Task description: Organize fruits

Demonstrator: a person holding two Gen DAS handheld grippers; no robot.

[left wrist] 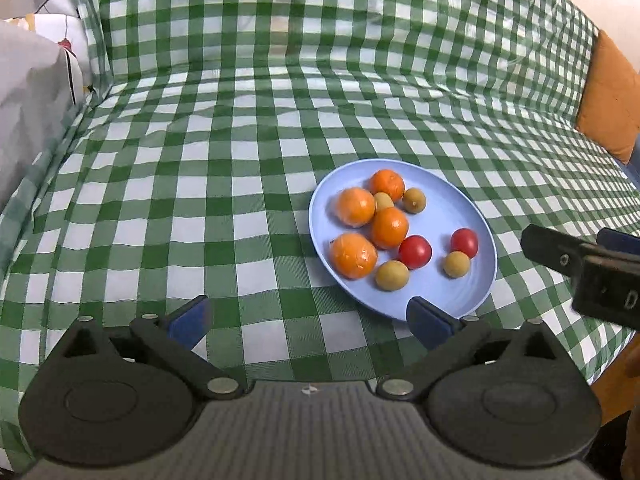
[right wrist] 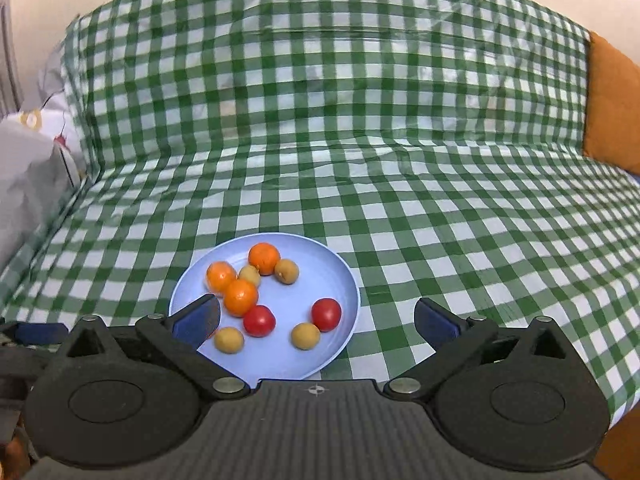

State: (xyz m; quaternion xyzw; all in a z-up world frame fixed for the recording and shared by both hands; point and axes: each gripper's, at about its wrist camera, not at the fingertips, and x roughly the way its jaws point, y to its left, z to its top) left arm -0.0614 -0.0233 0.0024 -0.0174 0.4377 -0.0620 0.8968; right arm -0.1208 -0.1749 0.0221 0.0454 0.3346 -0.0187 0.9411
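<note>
left wrist: plate [left wrist: 460,216] ahead-right | right wrist: ahead-left, nearer | shared: plate

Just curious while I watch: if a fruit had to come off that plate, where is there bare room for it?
Bare checked cloth lies left of and behind the blue plate. The plate's left half is crowded with oranges; its far right side is bare.

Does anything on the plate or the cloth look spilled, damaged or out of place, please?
Nothing stands out. All the fruit sits inside the blue plate: oranges, red tomatoes and small yellow-green fruits, none spilled onto the checked cloth. The cloth is merely creased. Both claws are open and empty.
</note>
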